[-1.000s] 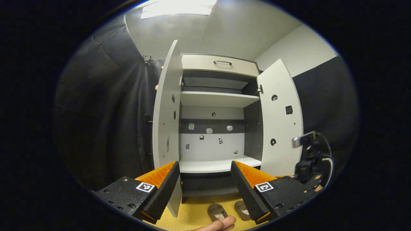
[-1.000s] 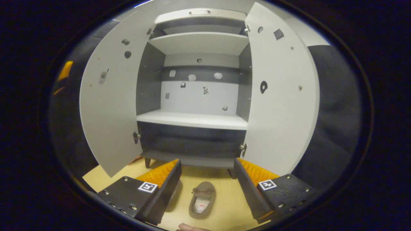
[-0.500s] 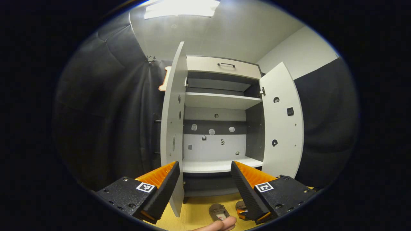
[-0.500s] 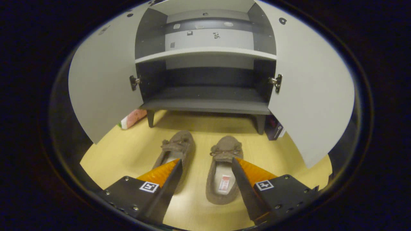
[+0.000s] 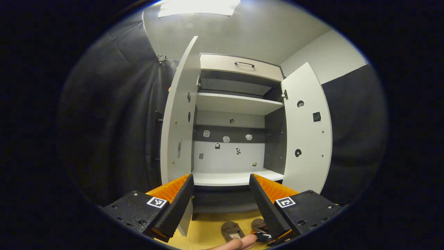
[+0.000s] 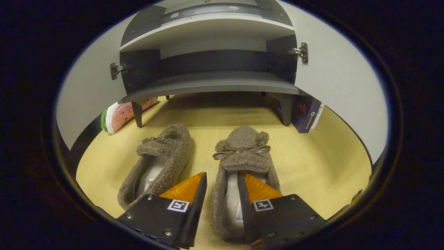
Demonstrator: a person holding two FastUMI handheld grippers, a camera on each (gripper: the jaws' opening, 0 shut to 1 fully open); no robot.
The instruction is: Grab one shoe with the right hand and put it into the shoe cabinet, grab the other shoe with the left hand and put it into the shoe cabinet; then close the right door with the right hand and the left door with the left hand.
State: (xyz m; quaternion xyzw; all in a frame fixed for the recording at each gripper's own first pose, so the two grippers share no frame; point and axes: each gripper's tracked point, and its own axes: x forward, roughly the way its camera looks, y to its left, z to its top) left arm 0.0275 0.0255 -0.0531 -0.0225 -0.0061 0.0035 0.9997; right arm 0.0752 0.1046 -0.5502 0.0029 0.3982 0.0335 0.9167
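Observation:
Two brown fuzzy slippers lie side by side on the yellow floor before the open shoe cabinet (image 6: 211,85). My right gripper (image 6: 222,175) is down on the right slipper (image 6: 242,149): one finger stands outside its left wall, the other inside the opening. The fingers are narrowed around that wall, and I cannot tell whether they press on it. The left slipper (image 6: 166,152) lies free beside it. My left gripper (image 5: 220,180) hangs open and empty, higher up, facing the cabinet's white shelf (image 5: 232,178). Both slippers (image 5: 231,230) appear small below it. The left door (image 5: 177,121) and right door (image 5: 307,132) stand open.
A watermelon-patterned item (image 6: 118,116) lies by the cabinet's left leg, and a dark box (image 6: 307,113) leans by its right leg. A drawer with a handle (image 5: 244,64) tops the cabinet. Black cloth hangs on both sides. A person's fingertip (image 5: 239,243) shows at the bottom edge.
My right gripper has dropped from facing the cabinet down onto the right slipper, and its fingers have drawn closer together. The left gripper has hardly moved.

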